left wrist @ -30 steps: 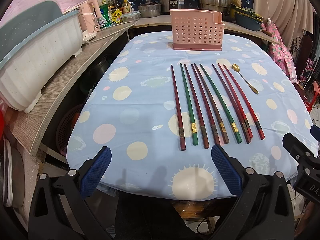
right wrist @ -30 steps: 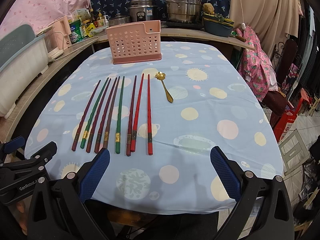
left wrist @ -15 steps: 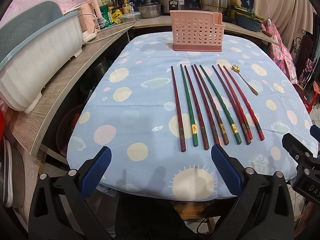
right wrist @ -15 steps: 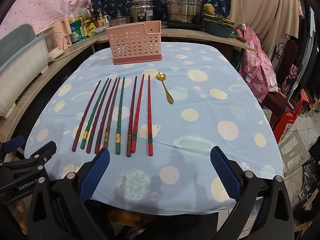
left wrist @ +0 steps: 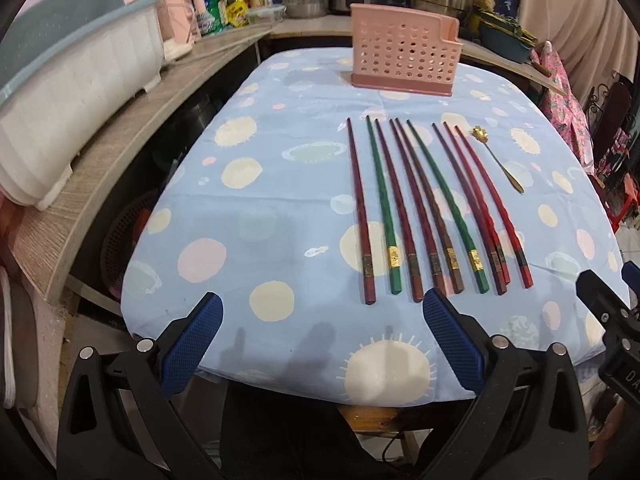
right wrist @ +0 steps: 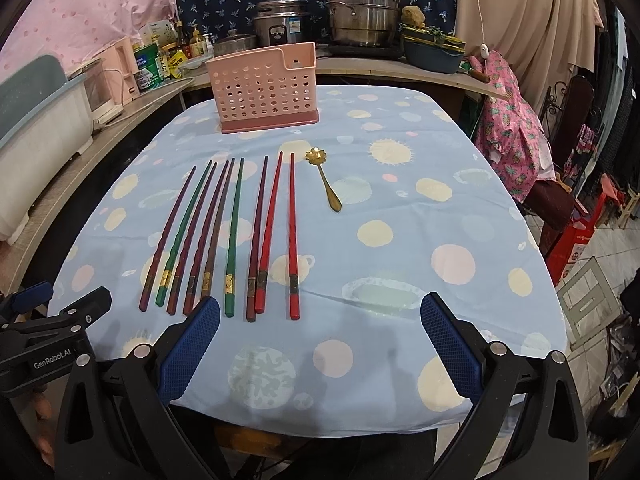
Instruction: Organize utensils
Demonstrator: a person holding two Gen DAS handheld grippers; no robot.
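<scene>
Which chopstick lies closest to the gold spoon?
The bright red chopstick at the right end of the row, nearest the gold spoon; the others lie further left.

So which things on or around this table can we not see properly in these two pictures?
- Inside of the pink basket: both views show only its front wall, so whether it holds anything is hidden.
- Gold bands on the chopsticks: markings too small to read in either view.
- Right gripper in the left wrist view: cut off by the frame edge.
- Jars on the counter: labels too small, right wrist view.
</scene>
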